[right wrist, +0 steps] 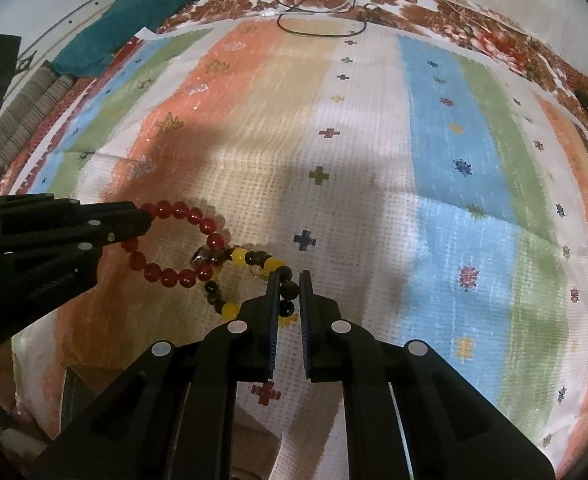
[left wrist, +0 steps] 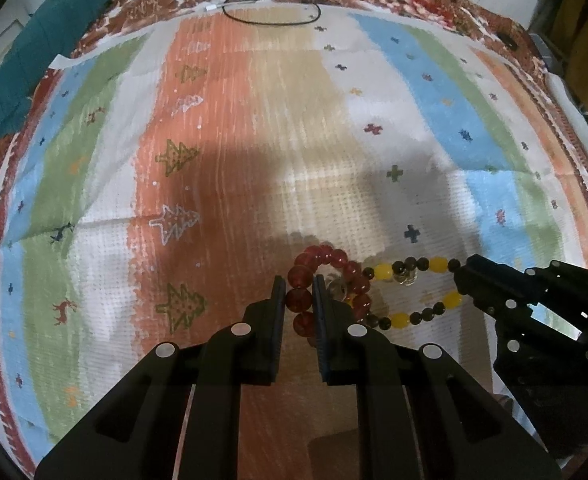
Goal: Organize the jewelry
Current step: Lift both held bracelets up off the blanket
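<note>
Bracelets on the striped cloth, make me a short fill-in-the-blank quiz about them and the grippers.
1. The left gripper is shut on the ___ bracelet.
2. The right gripper grips the yellow and ___ bracelet.
3. The two bracelets are ___ with each other.

Missing words: red; black; linked

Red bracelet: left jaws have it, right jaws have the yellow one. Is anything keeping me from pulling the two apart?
Possibly. The red bracelet and yellow bracelet overlap where their loops meet, by a small metallic charm. Whether they are linked or just lying crossed cannot be told. Nothing else on the cloth is near them.
</note>
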`<move>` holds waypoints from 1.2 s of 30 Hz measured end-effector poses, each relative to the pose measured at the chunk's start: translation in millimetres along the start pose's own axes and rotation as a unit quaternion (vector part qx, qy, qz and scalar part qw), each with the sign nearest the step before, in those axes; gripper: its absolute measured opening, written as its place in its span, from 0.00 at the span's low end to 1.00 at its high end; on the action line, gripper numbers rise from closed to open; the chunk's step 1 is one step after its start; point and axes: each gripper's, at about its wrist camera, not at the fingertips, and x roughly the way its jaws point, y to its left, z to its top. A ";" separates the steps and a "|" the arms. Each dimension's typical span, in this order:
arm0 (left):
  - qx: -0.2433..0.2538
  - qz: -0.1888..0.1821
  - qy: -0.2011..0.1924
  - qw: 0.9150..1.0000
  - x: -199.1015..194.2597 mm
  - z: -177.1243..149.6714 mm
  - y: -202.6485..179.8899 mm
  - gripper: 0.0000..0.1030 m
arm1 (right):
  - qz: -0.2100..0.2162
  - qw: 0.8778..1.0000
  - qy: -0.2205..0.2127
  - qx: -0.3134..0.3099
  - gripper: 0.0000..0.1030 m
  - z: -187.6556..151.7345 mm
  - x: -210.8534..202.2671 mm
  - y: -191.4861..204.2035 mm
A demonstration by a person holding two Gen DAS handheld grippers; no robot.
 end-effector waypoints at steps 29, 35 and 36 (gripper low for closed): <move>-0.002 0.013 -0.017 1.000 -24.1 -5.0 5.1 0.13 | -0.010 0.999 -0.038 0.016 0.10 -1.5 -36.7 -9.8; -0.003 0.008 -0.026 1.000 -33.6 -7.8 2.5 0.13 | -0.011 0.999 -0.044 0.015 0.10 -4.4 -44.0 -8.6; -0.004 0.007 -0.027 1.000 -34.9 -8.2 2.4 0.13 | -0.011 0.999 -0.045 0.016 0.10 -4.5 -44.9 -8.5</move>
